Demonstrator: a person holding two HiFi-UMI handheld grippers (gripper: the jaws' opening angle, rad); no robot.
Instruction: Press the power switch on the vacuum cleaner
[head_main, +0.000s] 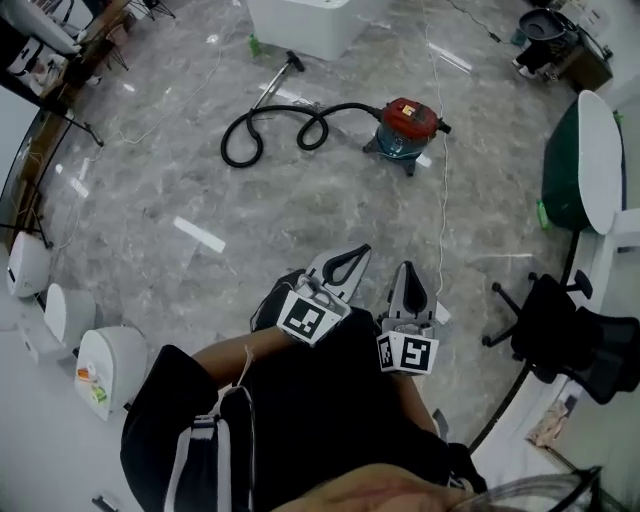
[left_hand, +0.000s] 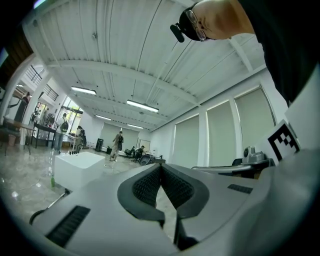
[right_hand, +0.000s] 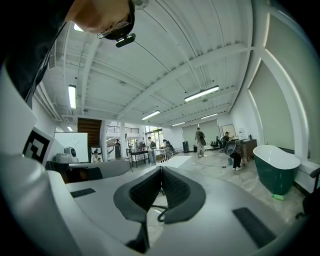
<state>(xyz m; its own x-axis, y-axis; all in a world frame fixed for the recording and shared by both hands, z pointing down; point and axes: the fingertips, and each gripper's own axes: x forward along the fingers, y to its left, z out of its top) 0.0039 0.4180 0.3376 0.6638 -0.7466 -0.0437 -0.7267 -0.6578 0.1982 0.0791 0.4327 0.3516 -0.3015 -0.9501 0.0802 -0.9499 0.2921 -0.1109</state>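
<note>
The vacuum cleaner (head_main: 405, 125), a small canister with a red top, stands on the grey marble floor far ahead of me. Its black hose (head_main: 270, 135) coils to the left and ends in a wand (head_main: 275, 82). Both grippers are held close to my body, well short of the vacuum. My left gripper (head_main: 350, 260) is shut, jaws meeting at the tips with nothing between them (left_hand: 161, 169). My right gripper (head_main: 408, 272) is shut and empty too (right_hand: 161, 171). Neither gripper view shows the vacuum body.
A white block (head_main: 300, 25) stands behind the hose. A green-and-white tub (head_main: 580, 165) and a black office chair (head_main: 560, 330) are at the right. White appliances (head_main: 60, 310) line the left wall. A thin white cable (head_main: 442, 190) runs along the floor past the vacuum.
</note>
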